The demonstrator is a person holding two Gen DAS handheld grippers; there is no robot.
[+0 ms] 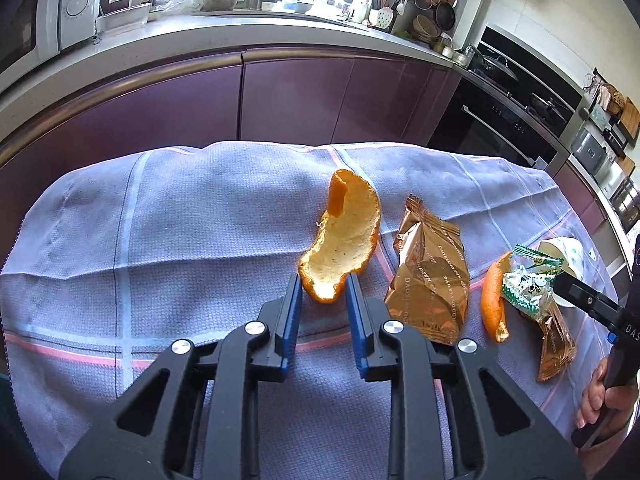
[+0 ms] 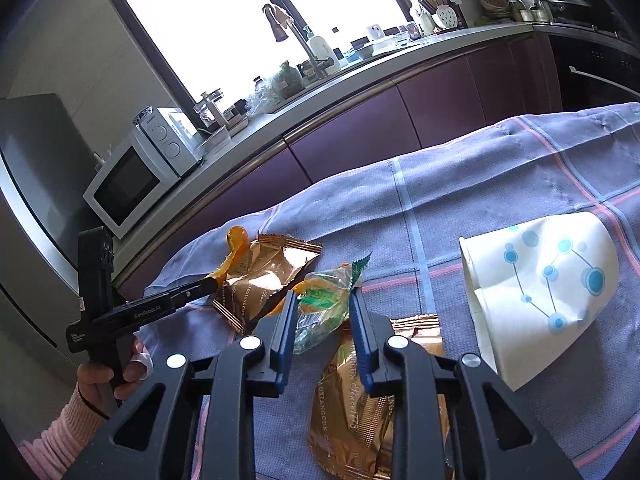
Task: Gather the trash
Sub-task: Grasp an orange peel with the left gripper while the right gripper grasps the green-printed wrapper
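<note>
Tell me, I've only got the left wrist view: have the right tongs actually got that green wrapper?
Observer: Yes. The right tongs are closed on the green wrapper, which touches both sides.
Operator: Anything under them?
Observer: A gold wrapper lies flat on the cloth beneath them.
Operator: And the paper cup?
Observer: The paper cup lies on its side, dented, mouth towards the wrappers, apart from the tongs.
</note>
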